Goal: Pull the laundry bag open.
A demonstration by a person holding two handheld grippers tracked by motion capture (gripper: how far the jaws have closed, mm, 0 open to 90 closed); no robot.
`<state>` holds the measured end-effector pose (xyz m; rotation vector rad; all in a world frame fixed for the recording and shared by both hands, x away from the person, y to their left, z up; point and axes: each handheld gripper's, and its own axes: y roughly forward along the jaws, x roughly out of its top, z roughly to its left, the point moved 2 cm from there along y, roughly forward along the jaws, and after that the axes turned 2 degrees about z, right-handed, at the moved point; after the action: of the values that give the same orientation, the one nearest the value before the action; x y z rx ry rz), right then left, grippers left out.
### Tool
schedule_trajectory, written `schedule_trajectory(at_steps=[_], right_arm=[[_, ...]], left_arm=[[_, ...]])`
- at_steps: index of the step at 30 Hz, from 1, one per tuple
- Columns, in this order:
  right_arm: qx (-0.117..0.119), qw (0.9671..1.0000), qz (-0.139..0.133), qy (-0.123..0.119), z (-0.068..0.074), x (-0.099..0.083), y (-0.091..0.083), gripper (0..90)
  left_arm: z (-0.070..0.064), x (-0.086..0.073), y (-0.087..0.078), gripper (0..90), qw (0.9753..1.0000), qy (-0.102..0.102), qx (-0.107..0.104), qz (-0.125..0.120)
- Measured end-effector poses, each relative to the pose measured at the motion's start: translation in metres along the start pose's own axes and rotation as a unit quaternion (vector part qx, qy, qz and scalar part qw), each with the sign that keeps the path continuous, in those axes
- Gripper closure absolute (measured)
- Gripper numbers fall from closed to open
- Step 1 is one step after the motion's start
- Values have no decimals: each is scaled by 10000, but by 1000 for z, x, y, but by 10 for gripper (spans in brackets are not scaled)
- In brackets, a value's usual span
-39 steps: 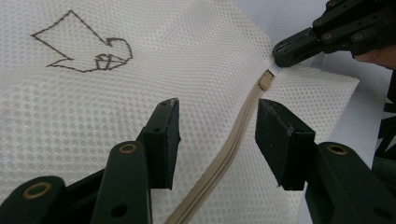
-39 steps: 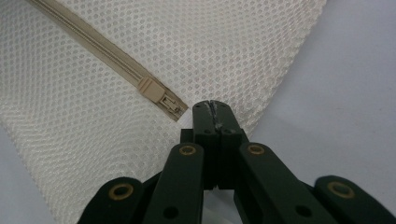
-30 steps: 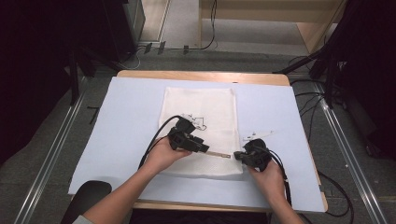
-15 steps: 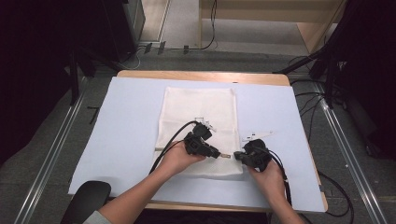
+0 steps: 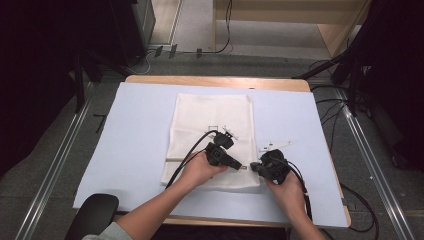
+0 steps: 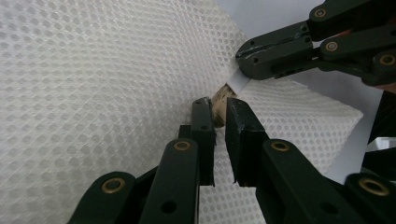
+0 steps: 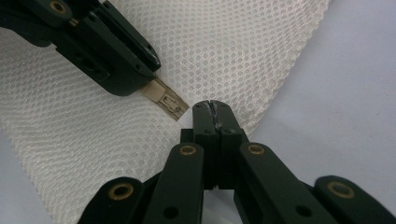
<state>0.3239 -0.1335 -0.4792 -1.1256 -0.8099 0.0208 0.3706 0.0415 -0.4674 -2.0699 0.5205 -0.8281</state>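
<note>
A: White mesh laundry bag (image 5: 212, 137), flat on the pale blue sheet (image 5: 135, 135) over the wooden table (image 5: 215, 81), near its middle. Beige zipper pull (image 7: 164, 100) at the bag's near right corner.

B: Left gripper (image 6: 219, 112)?

A: Clamped on the zipper pull, jaws nearly together with the beige tab pinched between the tips. Reaching across the bag's near edge, toward that right corner.

B: And the right gripper (image 7: 211, 108)?

A: Jaws pressed fully together, tips at the bag's near right corner. In the left gripper view, a strip of white at its tips, right beside the zipper pull; cannot tell whether pinched mesh or something else. Just right of the left gripper (image 5: 239, 167), almost tip to tip.

B: Anything else near the bag?

A: Black cables from both grippers, trailing back over the bag's near half and off toward the table's near edge.
</note>
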Motion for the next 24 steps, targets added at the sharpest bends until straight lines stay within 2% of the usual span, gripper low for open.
schedule_trajectory(at_steps=[5,10,12,15,18,24], right_arm=[[-5,10000,-2,-25,0,0,0,900],[-12,10000,-2,-46,1,0,0,900],[-12,10000,-4,-43,1,0,0,900],[-35,10000,3,-18,1,0,0,900],[-37,10000,14,61,2,1,-1,900],[-40,10000,48,-20,7,1,1,900]], left_arm=[[-1,4,5,798,9996,-233,-174,-24],[-1,4,7,845,9997,-203,-124,23],[-1,4,8,874,9996,-209,-189,49],[-1,5,7,882,9997,-179,-170,63],[0,5,7,882,9996,-234,-186,20],[1,5,8,872,9995,-247,-184,-13]])
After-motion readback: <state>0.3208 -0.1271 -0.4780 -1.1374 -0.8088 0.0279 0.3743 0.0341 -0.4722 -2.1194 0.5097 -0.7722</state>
